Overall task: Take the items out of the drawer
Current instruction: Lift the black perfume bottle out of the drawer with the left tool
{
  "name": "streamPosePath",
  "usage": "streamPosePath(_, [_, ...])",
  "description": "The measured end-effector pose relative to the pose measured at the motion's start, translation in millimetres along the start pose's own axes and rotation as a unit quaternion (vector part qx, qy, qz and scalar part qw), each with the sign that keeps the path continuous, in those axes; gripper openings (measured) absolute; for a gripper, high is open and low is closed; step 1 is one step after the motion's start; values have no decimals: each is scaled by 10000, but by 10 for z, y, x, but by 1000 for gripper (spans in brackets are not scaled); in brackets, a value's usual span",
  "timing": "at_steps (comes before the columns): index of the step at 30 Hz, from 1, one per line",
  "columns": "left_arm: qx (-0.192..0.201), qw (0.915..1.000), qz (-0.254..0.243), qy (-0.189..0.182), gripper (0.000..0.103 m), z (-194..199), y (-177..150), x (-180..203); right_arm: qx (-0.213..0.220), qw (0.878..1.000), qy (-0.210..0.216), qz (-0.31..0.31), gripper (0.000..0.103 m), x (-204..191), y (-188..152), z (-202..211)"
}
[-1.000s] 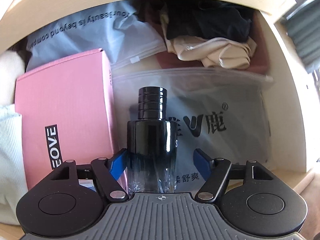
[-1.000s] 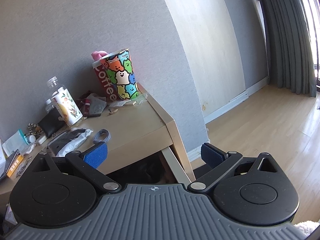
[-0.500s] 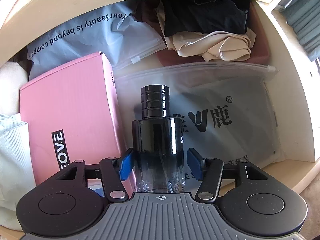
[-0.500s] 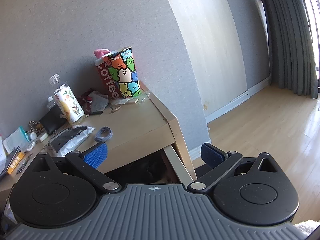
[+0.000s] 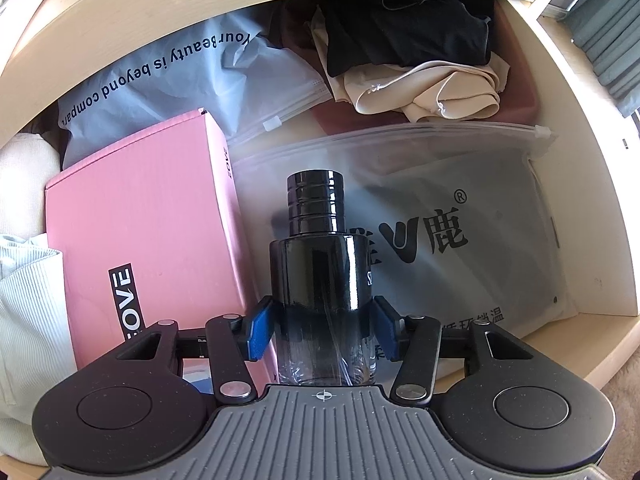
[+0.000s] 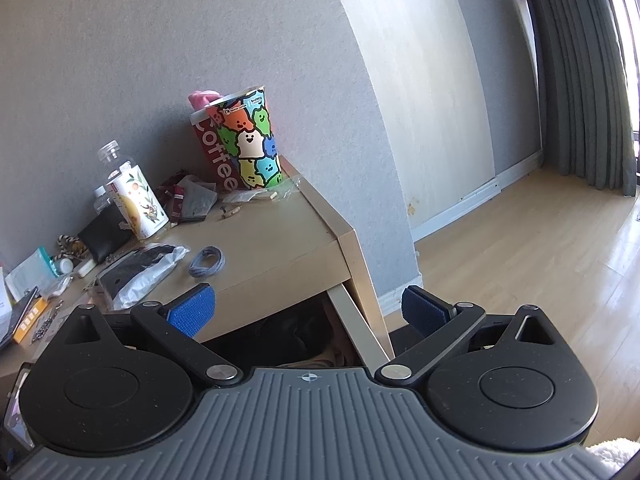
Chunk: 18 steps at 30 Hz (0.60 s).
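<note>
Left wrist view: left gripper (image 5: 323,326), blue pads (image 5: 259,334) closed against the lower body of a dark glass bottle (image 5: 323,292), one pad on each side; the hold sits low on the glass, below the ribbed cap (image 5: 315,200), probably because the wide body gives flatter purchase than the narrow neck. The bottle points away from the camera over the open drawer (image 5: 592,208); whether its base has cleared the contents cannot be told. Beneath and around it: a pink box (image 5: 144,232) just to the left, a frosted zip bag (image 5: 472,240) with printed characters under and to the right, a grey-blue printed bag (image 5: 168,92) at the back, beige cloth (image 5: 424,88) with black cloth (image 5: 404,36) on top at back right, pale ribbed fabric (image 5: 24,300) at far left. Right wrist view: right gripper (image 6: 308,312), jaws spread wide, holding nothing, held clear above the desk (image 6: 280,252) corner, likely kept out of the way or ready for the next item. Desk top carries a colourful coffee cup (image 6: 240,144), a printed tin (image 6: 138,204), a black pouch (image 6: 106,232), a coil of cord (image 6: 207,262) and small clutter. The open drawer shows below the desk edge. Judgement: one item is gripped, many are left.
</note>
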<state>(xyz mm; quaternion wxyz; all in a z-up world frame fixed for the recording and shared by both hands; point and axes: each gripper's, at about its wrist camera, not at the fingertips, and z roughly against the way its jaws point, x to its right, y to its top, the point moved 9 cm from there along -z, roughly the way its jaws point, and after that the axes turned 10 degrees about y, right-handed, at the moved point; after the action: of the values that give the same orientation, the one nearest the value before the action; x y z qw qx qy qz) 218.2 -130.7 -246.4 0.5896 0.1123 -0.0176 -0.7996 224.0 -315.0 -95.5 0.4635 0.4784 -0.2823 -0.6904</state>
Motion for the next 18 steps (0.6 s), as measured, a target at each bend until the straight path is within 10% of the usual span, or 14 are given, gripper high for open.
streamPosePath(18, [-19,10000,56,-24,50,5,-74,-19,-293,9992,136,242,103,-119,-99,-95])
